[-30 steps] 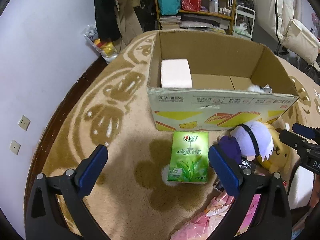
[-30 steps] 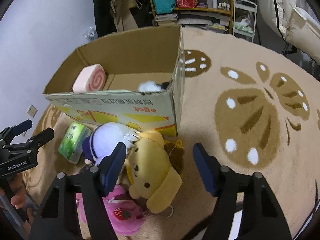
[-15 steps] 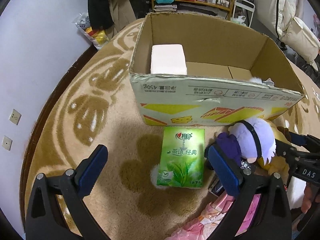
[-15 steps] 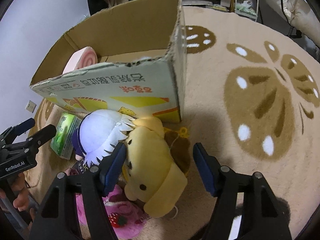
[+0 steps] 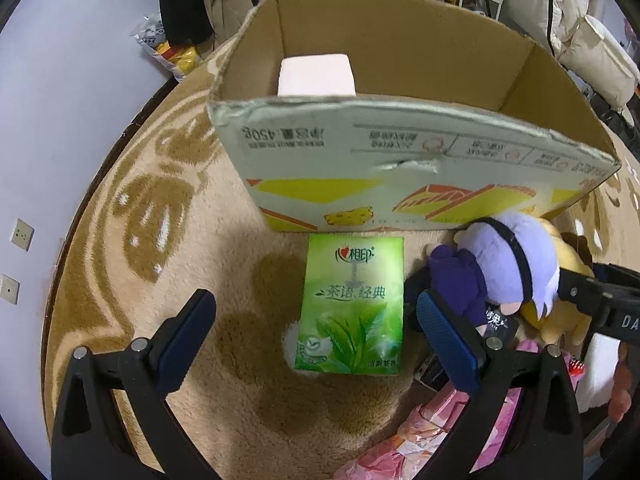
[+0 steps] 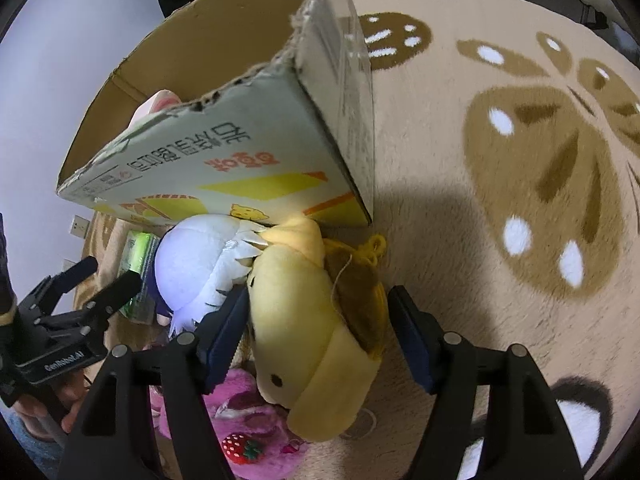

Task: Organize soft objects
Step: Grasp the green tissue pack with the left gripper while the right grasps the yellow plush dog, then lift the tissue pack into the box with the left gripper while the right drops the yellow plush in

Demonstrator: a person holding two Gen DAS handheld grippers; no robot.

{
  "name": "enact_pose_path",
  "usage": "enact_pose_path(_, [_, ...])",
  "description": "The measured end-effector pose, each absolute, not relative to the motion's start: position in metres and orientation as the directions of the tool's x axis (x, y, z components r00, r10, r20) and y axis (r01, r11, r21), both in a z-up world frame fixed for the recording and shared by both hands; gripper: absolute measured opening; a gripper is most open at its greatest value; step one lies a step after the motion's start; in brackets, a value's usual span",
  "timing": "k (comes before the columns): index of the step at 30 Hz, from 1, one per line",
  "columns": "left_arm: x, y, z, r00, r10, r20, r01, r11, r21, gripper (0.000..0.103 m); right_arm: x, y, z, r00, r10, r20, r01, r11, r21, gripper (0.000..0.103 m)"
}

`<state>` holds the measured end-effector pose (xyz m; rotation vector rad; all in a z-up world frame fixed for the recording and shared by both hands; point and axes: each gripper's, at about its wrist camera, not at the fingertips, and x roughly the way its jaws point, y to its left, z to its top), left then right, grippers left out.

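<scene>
A green tissue pack (image 5: 352,308) lies flat on the rug in front of the cardboard box (image 5: 400,152). My left gripper (image 5: 314,308) hangs over it, open, one finger on either side and clear of it. A yellow dog plush (image 6: 312,320) lies at the box's corner (image 6: 240,160). My right gripper (image 6: 318,312) straddles it with its jaws closing; the left pad (image 6: 232,320) brushes the plush, and no firm squeeze shows. A lilac-haired doll (image 6: 192,264) (image 5: 504,256) lies between the pack and the dog. A pink roll cushion (image 5: 316,76) stands inside the box.
A pink strawberry plush (image 6: 256,432) lies under my right gripper, near the person's hand (image 6: 44,412). Pink wrapping (image 5: 420,432) lies at the lower right. The patterned rug (image 6: 520,200) spreads to the right. Shelves and hanging clothes (image 5: 180,0) stand behind the box.
Both grippers have sunk toward the floor and tilted further down, so the box and toys loom larger. The yellow dog now sits deeper between the right jaws, which have narrowed a little.
</scene>
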<state>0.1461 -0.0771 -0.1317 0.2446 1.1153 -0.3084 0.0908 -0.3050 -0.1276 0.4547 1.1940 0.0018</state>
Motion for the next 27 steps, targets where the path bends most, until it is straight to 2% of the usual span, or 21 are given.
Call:
enact_pose_path(3, [0.146, -0.076, -0.136, 0.397, -0.104, -0.912, 0.356, 0.933, 0.049, 0.099, 0.090, -0.305, -0.127, 0.381, 0.251, -0.890, 0.234, 0.905, 0.356, 0.059])
enact_pose_path(5, [0.147, -0.075, -0.139, 0.386, -0.105, -0.917, 0.351, 0.936, 0.040, 0.094, 0.091, -0.302, -0.124, 0.389, 0.256, -0.885, 0.222, 0.906, 0.360, 0.056])
enact_pose_path(8, [0.148, -0.074, -0.144, 0.357, -0.110, -0.927, 0.355, 0.934, 0.026, 0.081, 0.091, -0.294, -0.118, 0.406, 0.226, -0.886, 0.191, 0.927, 0.324, 0.054])
enact_pose_path(10, [0.147, -0.076, -0.146, 0.353, -0.112, -0.929, 0.362, 0.932, 0.025, 0.066, 0.091, -0.288, -0.113, 0.417, 0.203, -0.886, 0.172, 0.939, 0.297, 0.053])
enact_pose_path(13, [0.145, -0.077, -0.147, 0.353, -0.114, -0.929, 0.372, 0.928, 0.027, 0.054, 0.091, -0.284, -0.111, 0.427, 0.184, -0.885, 0.166, 0.946, 0.277, 0.053])
enact_pose_path(22, [0.132, -0.070, -0.137, 0.407, -0.045, -0.912, 0.307, 0.947, 0.090, 0.053, 0.081, -0.299, -0.104, 0.443, 0.141, -0.885, 0.182, 0.953, 0.243, 0.053])
enact_pose_path(27, [0.119, -0.060, -0.119, 0.449, -0.049, -0.892, 0.277, 0.957, 0.087, 0.053, 0.070, -0.313, -0.097, 0.446, 0.089, -0.891, 0.236, 0.948, 0.213, 0.054])
